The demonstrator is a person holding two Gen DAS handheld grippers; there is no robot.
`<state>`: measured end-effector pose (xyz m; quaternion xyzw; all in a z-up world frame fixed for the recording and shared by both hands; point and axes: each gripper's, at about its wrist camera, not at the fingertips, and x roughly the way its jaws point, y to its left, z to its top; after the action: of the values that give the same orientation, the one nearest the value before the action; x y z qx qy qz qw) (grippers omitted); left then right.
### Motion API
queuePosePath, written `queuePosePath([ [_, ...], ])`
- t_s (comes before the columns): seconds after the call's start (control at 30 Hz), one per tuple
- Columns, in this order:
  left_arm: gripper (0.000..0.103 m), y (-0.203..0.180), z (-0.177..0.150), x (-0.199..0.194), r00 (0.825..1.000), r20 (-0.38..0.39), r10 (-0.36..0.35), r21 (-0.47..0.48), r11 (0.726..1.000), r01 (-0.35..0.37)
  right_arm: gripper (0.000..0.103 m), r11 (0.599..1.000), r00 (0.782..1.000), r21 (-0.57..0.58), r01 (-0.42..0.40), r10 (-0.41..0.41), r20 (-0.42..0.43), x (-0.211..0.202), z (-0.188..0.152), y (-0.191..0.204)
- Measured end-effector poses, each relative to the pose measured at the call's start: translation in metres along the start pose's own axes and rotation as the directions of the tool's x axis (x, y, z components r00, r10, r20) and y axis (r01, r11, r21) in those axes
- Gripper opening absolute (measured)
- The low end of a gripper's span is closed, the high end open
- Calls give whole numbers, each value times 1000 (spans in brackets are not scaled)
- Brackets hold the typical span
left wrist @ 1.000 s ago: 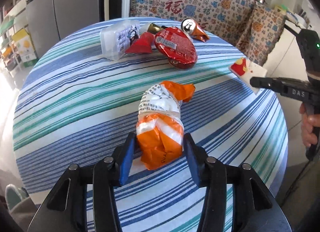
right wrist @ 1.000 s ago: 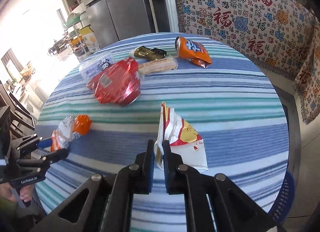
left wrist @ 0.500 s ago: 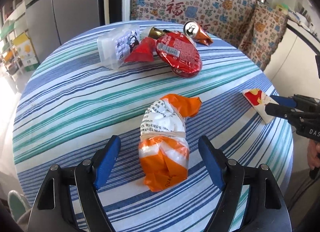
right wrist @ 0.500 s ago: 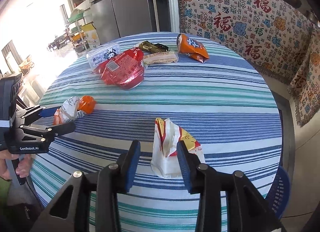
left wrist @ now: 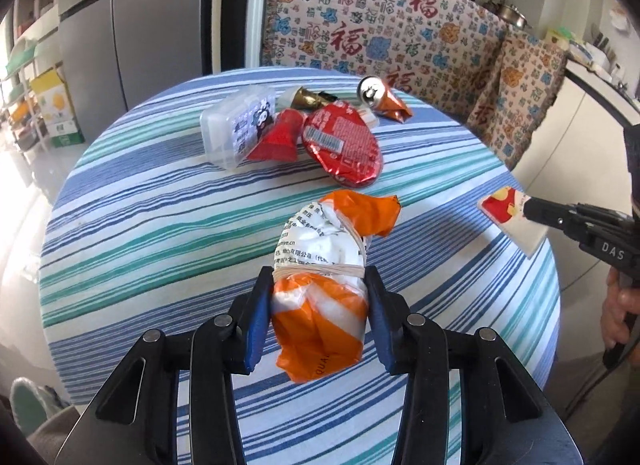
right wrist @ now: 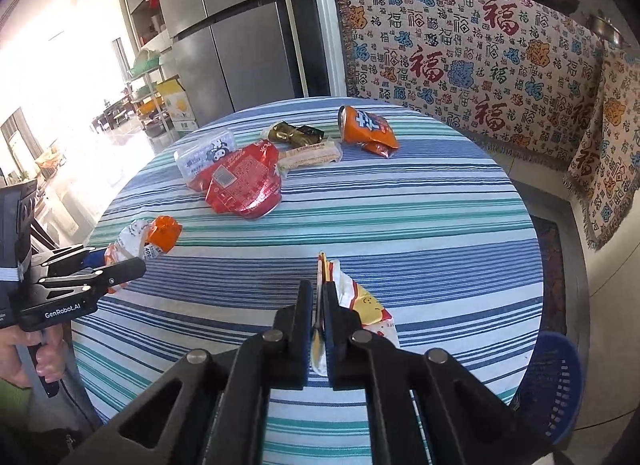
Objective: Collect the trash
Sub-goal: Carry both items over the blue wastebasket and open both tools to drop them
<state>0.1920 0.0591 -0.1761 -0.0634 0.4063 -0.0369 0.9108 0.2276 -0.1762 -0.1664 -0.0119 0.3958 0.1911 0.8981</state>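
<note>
Trash lies all over the round striped table [right wrist: 400, 201], and you have a piece in each hand. Your left tongs [left wrist: 318, 315] are pinching the orange and white bag [left wrist: 320, 301] that has a rubber band around it; the blue pads touch both of its sides near the table's near edge. Your right tongs [right wrist: 319, 317] are pressed together on the thin edge of the white and yellow wrapper [right wrist: 360, 305], which stands up between the pads while the rest of it rests on the cloth. Farther back on the table sits a little heap: a clear plastic box [left wrist: 236, 131], a red round lid [left wrist: 344, 143] leaning next to it, a brown wrapper [right wrist: 296, 133], a long cracker pack [right wrist: 310, 153] and a crushed orange can [right wrist: 366, 129]. A blue basket [right wrist: 556, 385] sits low beside the table on your right side. Behind the table you can see a gray fridge [right wrist: 236, 37] and a patterned blanket [right wrist: 480, 57].
</note>
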Motion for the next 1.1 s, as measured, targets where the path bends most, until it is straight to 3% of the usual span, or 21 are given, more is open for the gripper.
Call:
queuePosePath([
  [0.33, 44, -71, 27, 3, 994, 15, -106, 65, 992, 105, 5, 998, 999, 61, 14, -17, 41, -25, -6, -34],
  [0.7, 44, -125, 33, 20, 991, -9, -133, 114, 984, 133, 5, 995, 998, 99, 31, -36, 49, -37, -17, -61],
  [1.1, 44, -175, 41, 34, 985, -33, -171, 177, 969, 174, 5, 983, 980, 75, 165, -172, 98, -65, -23, -84],
])
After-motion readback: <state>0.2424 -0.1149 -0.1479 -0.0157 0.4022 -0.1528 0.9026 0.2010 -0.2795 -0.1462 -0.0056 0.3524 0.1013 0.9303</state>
